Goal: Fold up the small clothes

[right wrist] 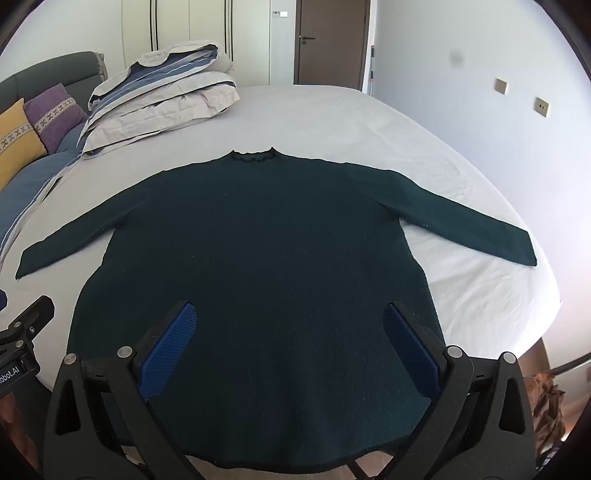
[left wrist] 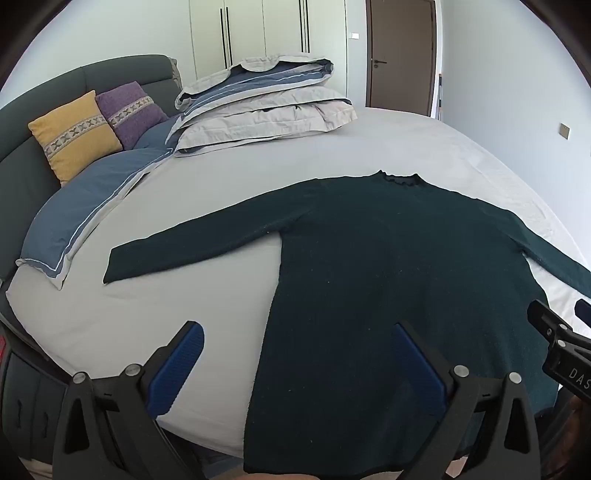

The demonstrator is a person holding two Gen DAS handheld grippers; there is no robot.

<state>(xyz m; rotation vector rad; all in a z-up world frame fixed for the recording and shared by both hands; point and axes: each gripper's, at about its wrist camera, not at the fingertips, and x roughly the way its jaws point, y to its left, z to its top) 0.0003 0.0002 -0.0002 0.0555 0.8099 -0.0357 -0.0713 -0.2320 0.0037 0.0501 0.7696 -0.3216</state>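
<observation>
My left gripper [left wrist: 299, 363] hangs with its jaws spread wide and holding nothing, its blue pads [left wrist: 177, 365] above the near part of the bed [left wrist: 184, 295]. The left pad sits over bare grey sheet; the right pad sits over the near left part of the sweater [left wrist: 388, 266]. My right gripper [right wrist: 290, 349] is likewise released, jaws wide apart, both pads over the lower body of the dark green sweater, nothing between them.

The sweater lies flat on the bed, front or back up I cannot tell, with its frilled collar [right wrist: 253, 156] pointing to the far side and its hem [right wrist: 295, 463] at the near edge of the mattress, just hanging over it. Both long sleeves are spread outward: the left sleeve [right wrist: 70, 240] reaches toward the blue pillow [left wrist: 85, 218], the right sleeve [right wrist: 465, 218] runs out toward the right edge of the bed.

At the far left, a folded duvet [left wrist: 266, 103] in grey and blue is stacked on the sheet, well apart from the sweater. Beside it, a yellow cushion [left wrist: 74, 136] and a purple cushion [left wrist: 129, 110] lean against the dark headboard [left wrist: 44, 88]. White wardrobe doors [left wrist: 258, 29] and a brown door [left wrist: 402, 55] stand beyond the bed.
</observation>
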